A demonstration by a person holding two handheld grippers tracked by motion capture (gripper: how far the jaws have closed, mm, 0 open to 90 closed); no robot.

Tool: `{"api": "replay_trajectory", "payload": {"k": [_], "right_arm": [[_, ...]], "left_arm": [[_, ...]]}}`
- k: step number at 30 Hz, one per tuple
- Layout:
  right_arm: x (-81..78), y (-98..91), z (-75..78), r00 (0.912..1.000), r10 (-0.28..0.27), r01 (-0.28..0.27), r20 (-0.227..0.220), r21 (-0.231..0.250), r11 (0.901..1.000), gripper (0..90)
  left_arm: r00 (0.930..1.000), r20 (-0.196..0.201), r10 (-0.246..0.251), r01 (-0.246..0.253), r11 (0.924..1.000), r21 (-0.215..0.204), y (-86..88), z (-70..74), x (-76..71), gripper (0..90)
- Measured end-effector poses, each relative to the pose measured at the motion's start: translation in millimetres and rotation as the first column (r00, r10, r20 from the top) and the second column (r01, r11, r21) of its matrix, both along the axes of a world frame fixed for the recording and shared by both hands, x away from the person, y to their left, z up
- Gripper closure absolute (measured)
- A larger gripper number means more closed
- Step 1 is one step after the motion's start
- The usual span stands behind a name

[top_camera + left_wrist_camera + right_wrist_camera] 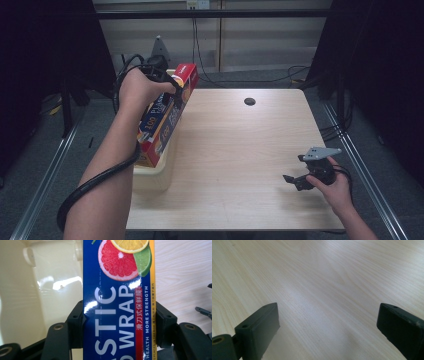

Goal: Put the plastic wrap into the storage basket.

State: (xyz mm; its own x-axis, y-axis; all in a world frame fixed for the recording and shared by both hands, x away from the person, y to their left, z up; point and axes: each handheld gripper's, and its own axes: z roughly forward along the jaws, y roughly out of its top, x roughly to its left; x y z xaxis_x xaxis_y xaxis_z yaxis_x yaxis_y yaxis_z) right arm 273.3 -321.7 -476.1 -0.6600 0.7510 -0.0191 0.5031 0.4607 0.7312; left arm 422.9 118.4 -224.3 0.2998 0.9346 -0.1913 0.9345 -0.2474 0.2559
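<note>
A long plastic wrap box (166, 116), blue and red with citrus fruit pictures, is held tilted over the cream bin (154, 174) at the table's left edge, its lower end inside the bin. My left gripper (172, 85) is shut on the box near its upper end. In the left gripper view both jaws clamp the box (120, 305) from either side, with the bin's inner wall (50, 290) behind. My right gripper (295, 181) rests low at the table's right front, open, with bare wood between its jaws (327, 327).
The light wooden table (240, 150) has a dark round hole (249, 101) near its far edge. Cables lie on the floor behind. Metal rails run along both sides of the table.
</note>
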Motion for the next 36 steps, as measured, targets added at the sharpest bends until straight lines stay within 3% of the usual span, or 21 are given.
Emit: {"api": "replay_trajectory", "payload": {"k": [18,26,36], "right_arm": [[-0.6,0.5,0.5,1.0000,-0.006,0.006,0.005,-0.009,0.9999,4.2],[-1.2,-1.7,2.0,0.9999,-0.009,0.009,0.012,-0.002,1.0000,4.2],[-2.0,-2.4,2.6,0.9999,-0.012,0.011,0.008,0.005,0.9999,4.2]], "left_arm": [[0.9973,0.013,0.073,-0.073,0.9973,0.008,33.4,0.8,-2.8,40.6],[0.9948,0.033,0.096,-0.096,0.9952,0.015,41.9,6.7,-5.7,40.6],[0.9928,0.039,0.113,-0.115,0.9929,0.031,50.9,1.0,-8.2,40.6]]}}
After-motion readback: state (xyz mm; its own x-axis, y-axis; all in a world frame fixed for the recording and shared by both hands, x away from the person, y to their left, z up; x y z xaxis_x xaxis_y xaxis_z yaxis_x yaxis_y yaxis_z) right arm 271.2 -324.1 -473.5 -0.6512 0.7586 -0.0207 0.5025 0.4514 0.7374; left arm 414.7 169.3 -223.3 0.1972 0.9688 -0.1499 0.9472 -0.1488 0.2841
